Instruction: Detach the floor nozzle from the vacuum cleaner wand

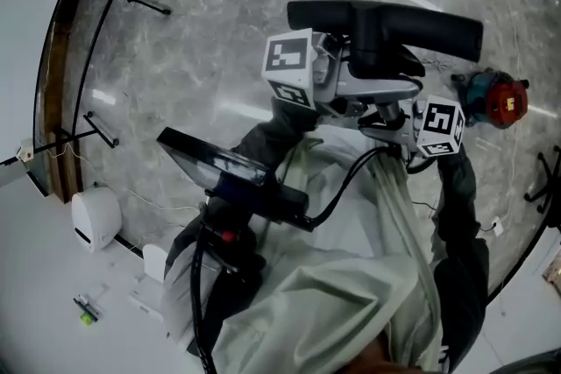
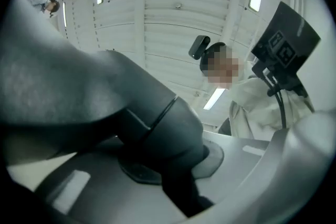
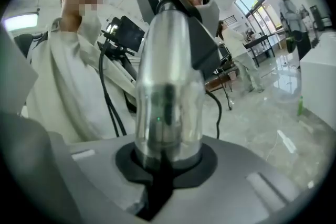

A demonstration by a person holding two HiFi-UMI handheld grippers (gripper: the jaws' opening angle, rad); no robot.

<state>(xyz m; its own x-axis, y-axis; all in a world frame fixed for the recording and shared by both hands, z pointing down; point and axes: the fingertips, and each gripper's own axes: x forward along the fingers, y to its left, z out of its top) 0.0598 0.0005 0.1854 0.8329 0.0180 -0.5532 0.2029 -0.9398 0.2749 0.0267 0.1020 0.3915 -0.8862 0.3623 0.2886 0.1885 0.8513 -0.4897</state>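
The black floor nozzle [image 1: 386,22] is held up above the marble floor, its dark grey neck [image 2: 157,128] running between the jaws of my left gripper [image 2: 176,168], which is shut on it. The shiny silver wand [image 3: 168,107] stands between the jaws of my right gripper [image 3: 168,162], which is shut on the tube. In the head view the left gripper [image 1: 346,83] and right gripper [image 1: 394,125] sit close together just under the nozzle. The black vacuum body [image 1: 232,175] hangs lower left, against the person's pale jacket.
A red and teal object [image 1: 495,98] lies on the floor at the right. A small white device [image 1: 95,219] and black stand legs [image 1: 103,129] are at the left, beside a white table edge [image 1: 17,83]. Another person [image 3: 287,5] stands far off.
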